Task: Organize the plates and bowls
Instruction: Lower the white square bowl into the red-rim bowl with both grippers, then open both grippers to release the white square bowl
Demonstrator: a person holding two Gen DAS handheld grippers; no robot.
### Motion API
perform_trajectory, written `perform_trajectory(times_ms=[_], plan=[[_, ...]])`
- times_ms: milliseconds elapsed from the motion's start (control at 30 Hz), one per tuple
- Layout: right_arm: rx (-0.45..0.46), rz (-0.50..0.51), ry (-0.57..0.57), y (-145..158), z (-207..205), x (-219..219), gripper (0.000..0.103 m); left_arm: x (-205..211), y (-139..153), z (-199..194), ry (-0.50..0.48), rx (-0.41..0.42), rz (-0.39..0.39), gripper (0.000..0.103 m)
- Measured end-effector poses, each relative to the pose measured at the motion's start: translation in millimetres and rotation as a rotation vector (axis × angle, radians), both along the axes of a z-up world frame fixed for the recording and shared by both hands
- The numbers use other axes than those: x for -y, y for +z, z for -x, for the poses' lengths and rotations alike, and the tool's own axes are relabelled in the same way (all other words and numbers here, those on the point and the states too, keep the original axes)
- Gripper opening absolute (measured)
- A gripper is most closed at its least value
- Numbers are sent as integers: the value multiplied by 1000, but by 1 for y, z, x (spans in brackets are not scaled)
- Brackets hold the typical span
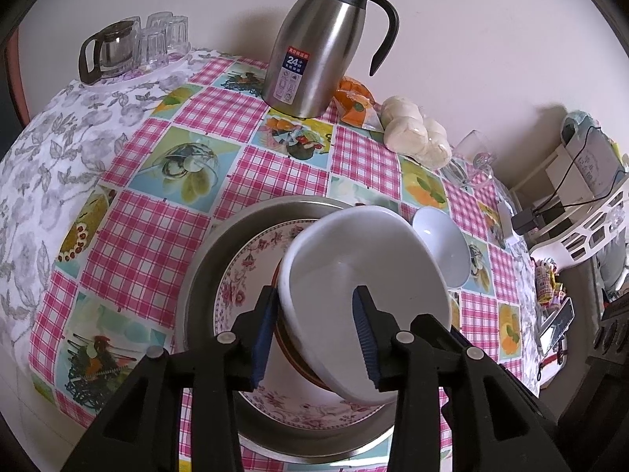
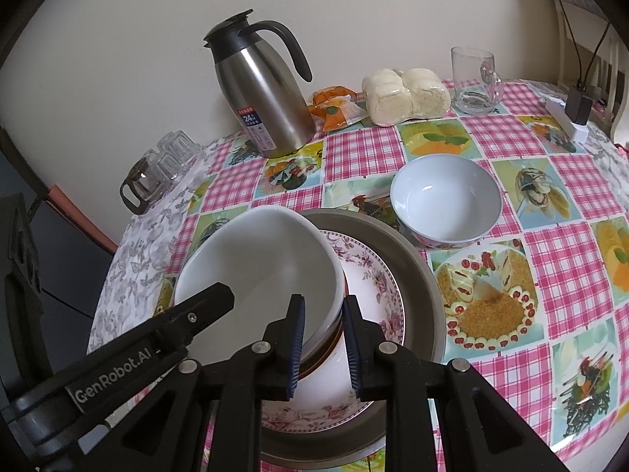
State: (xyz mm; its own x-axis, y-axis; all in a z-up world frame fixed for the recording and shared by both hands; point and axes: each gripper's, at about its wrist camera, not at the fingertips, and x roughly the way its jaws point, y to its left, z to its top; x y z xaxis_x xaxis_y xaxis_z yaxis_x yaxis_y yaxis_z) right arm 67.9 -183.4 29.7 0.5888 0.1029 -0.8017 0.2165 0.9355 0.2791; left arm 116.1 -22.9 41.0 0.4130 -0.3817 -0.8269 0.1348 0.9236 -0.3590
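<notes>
A: Looking along the left gripper (image 1: 314, 338), what does the left wrist view show?

B: Its blue pads straddle the near wall of a tilted white bowl (image 1: 365, 271), one pad outside the rim, one inside. The jaws stand parted, and whether the pads actually press the wall cannot be told. The bowl leans over a brown-rimmed bowl (image 1: 298, 358) resting on a floral plate (image 1: 243, 275), itself inside a steel pan (image 1: 204, 259). A second bowl (image 1: 444, 244) stands on the checked tablecloth (image 1: 157, 236) just beyond the pan. A steel thermos jug (image 1: 314, 47) is farther back.

A: And the right wrist view?

B: The right gripper (image 2: 322, 338) reaches the opposite side of the same stack; its inner pad lies against the bowls' rims, the outer pad over the plate (image 2: 377, 287). Grip is likewise uncertain. The left gripper's black finger (image 2: 196, 306) overlaps the white bowl (image 2: 259, 263). The other bowl (image 2: 446, 200) sits upright, apart from the pan (image 2: 416, 275). Packaged buns (image 2: 405, 94) and a glass mug (image 2: 475, 78) stand near the wall.
</notes>
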Motion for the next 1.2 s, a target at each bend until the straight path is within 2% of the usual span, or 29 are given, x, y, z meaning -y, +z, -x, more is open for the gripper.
perform_trajectory(times_ms=[700, 800, 833, 900, 1000, 1067, 1100, 1200], plan=[[2, -16, -1, 6, 1, 1, 23, -7, 12, 3, 8, 38, 26, 41], [13, -1, -3, 11, 3, 2, 23, -7, 16, 5, 17, 56, 10, 41], [19, 5, -6, 13, 4, 2, 25, -7, 18, 5, 20, 62, 3, 42], [25, 15, -14, 15, 5, 4, 31, -8, 21, 6, 31, 74, -11, 54], [21, 49, -36, 17, 6, 7, 43, -11, 23, 5, 60, 92, -56, 61], [16, 63, -53, 17, 6, 10, 60, -16, 21, 2, 82, 84, -81, 67], [16, 66, -58, 17, 7, 11, 60, -18, 21, 2, 91, 83, -91, 71], [17, 75, -68, 18, 8, 15, 67, -24, 20, 0, 123, 91, -124, 73]])
